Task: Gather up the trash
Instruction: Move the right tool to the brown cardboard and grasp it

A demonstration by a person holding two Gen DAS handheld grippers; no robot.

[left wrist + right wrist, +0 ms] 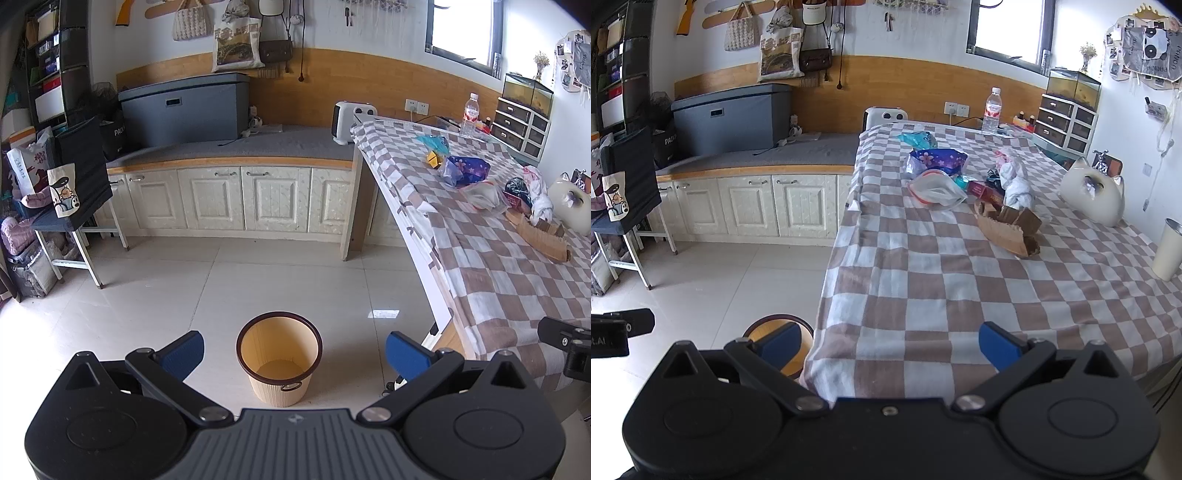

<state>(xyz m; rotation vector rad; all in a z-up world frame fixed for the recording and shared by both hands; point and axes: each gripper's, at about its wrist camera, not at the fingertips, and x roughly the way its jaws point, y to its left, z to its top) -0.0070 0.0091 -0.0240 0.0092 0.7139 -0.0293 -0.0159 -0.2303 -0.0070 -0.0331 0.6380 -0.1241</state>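
On the tiled floor, just left of the table, stands a tan waste bin [279,356] with a dark rim, upright and with nothing visible inside it. The left gripper [294,350] hangs above it with its blue pads spread wide and holding nothing; in the left wrist view the bin sits squarely between the two fingers.

The right gripper [888,347] hovers over the near edge of the checkered tablecloth [923,288], its fingers likewise spread wide and empty. The bin's rim [764,320] peeks out behind its left pad.

All the trash lies well beyond those fingers, clustered toward the far end of the table: a brown paper bag [1006,227] nearest, then a clear zip bag [936,190], a crumpled white plastic bag [1015,182], a red packet [982,192], a purple flowered wrapper [938,159] and a teal wrapper [918,139] farthest. A water bottle [991,110] stands upright at the far edge, and a white cat-shaped ornament [1095,195] sits to the right.
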